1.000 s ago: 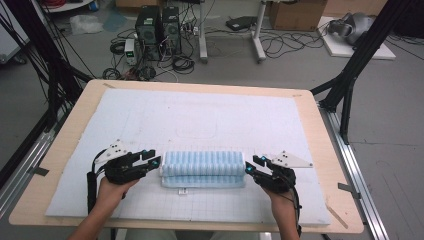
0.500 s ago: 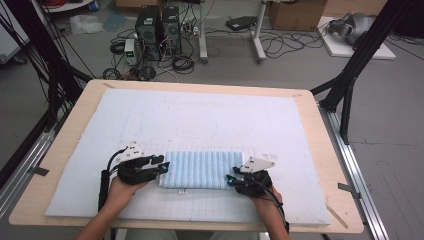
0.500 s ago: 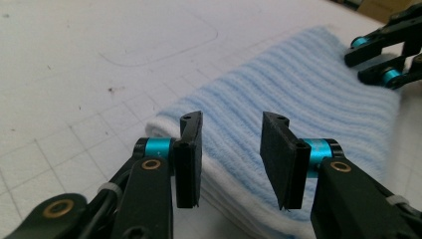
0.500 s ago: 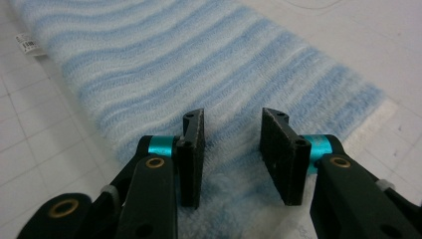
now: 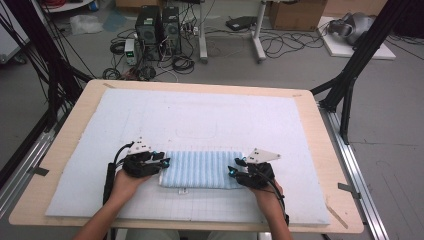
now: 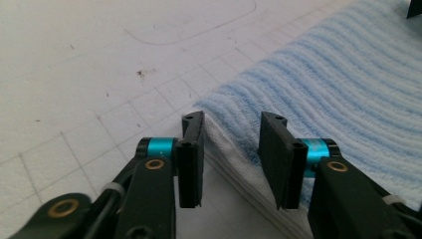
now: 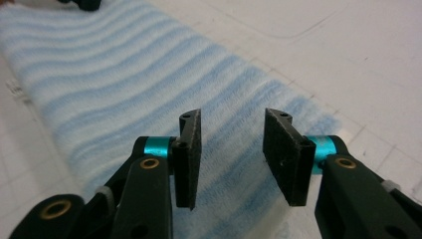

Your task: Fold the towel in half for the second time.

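Observation:
A folded light-blue striped towel (image 5: 200,169) lies flat on the white gridded mat (image 5: 210,120), near the front. My left gripper (image 5: 162,164) sits at the towel's left end, open, its jaws straddling the folded corner of the towel (image 6: 348,89). At the right end, my right gripper (image 5: 233,168) is open and hovers over the towel (image 7: 124,84), nothing pinched. In the left gripper view the layered white edge shows between the jaws of the left gripper (image 6: 233,149). The right gripper (image 7: 232,149) points along the towel's length.
The mat covers a wooden table (image 5: 65,145) with its front edge close to the hands. Behind the table, computer towers (image 5: 157,25), cables and black frame legs (image 5: 350,80) stand on the floor. A small white tag (image 5: 183,191) sticks out at the towel's front edge.
Both grippers have moved inward and slightly forward onto the towel's two ends. The towel, rolled thicker a second ago, now lies flatter and wider.

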Demonstrator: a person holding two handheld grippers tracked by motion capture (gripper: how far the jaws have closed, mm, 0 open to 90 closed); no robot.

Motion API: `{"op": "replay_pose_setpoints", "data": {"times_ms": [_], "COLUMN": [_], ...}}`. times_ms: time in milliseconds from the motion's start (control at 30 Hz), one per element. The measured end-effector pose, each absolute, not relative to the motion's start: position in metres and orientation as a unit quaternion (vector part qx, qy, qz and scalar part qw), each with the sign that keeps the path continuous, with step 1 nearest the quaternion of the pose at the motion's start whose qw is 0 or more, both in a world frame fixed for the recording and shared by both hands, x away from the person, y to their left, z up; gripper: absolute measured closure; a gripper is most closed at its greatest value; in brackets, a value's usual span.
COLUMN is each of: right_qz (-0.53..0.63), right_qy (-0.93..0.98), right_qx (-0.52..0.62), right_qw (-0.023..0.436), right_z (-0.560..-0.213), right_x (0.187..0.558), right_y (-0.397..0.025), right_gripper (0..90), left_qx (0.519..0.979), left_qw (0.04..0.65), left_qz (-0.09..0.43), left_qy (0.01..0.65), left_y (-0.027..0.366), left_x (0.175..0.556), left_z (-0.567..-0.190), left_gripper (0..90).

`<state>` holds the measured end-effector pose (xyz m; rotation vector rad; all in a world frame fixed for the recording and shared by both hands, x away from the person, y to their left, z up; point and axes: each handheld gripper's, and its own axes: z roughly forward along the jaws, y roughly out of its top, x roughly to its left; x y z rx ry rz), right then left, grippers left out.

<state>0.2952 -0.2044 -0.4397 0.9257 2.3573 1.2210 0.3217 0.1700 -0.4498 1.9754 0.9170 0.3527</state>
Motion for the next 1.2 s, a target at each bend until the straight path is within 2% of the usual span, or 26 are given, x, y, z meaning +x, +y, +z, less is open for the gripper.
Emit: {"op": "replay_pose_setpoints", "data": {"times_ms": [133, 200, 400, 500, 567, 700, 800, 900, 933, 1200], "right_qz": [0.409, 0.403, 0.415, 0.426, 0.435, 0.446, 0.450, 0.460, 0.465, 0.494], "right_qy": [0.836, 0.836, 0.828, 0.822, 0.817, 0.802, 0.793, 0.771, 0.761, 0.731], "right_qx": [0.324, 0.327, 0.335, 0.338, 0.338, 0.352, 0.360, 0.378, 0.388, 0.391], "right_qw": [0.169, 0.180, 0.171, 0.168, 0.173, 0.186, 0.197, 0.226, 0.232, 0.263], "right_z": [-0.445, -0.446, -0.449, -0.445, -0.441, -0.437, -0.434, -0.429, -0.427, -0.415], "right_x": [0.304, 0.309, 0.316, 0.315, 0.311, 0.306, 0.302, 0.298, 0.296, 0.280], "right_y": [-0.198, -0.197, -0.200, -0.204, -0.209, -0.223, -0.236, -0.248, -0.252, -0.278], "right_gripper": [57.6, 53.4, 52.8, 49.6, 46.1, 34.9, 28.0, 12.2, 10.9, 10.8], "left_qx": [0.805, 0.803, 0.796, 0.786, 0.771, 0.746, 0.726, 0.706, 0.702, 0.701], "left_qw": [0.433, 0.432, 0.439, 0.457, 0.476, 0.522, 0.554, 0.576, 0.582, 0.589], "left_qz": [0.164, 0.162, 0.150, 0.147, 0.148, 0.149, 0.151, 0.159, 0.162, 0.173], "left_qy": [0.370, 0.377, 0.390, 0.389, 0.396, 0.386, 0.380, 0.381, 0.378, 0.363], "left_y": [0.166, 0.165, 0.169, 0.175, 0.182, 0.197, 0.204, 0.208, 0.210, 0.219], "left_x": [0.329, 0.333, 0.337, 0.336, 0.337, 0.335, 0.333, 0.331, 0.330, 0.324], "left_z": [-0.450, -0.450, -0.450, -0.448, -0.446, -0.440, -0.435, -0.430, -0.429, -0.425], "left_gripper": [67.0, 66.9, 63.4, 60.4, 53.3, 46.1, 34.1, 21.9, 18.8, 18.2]}}
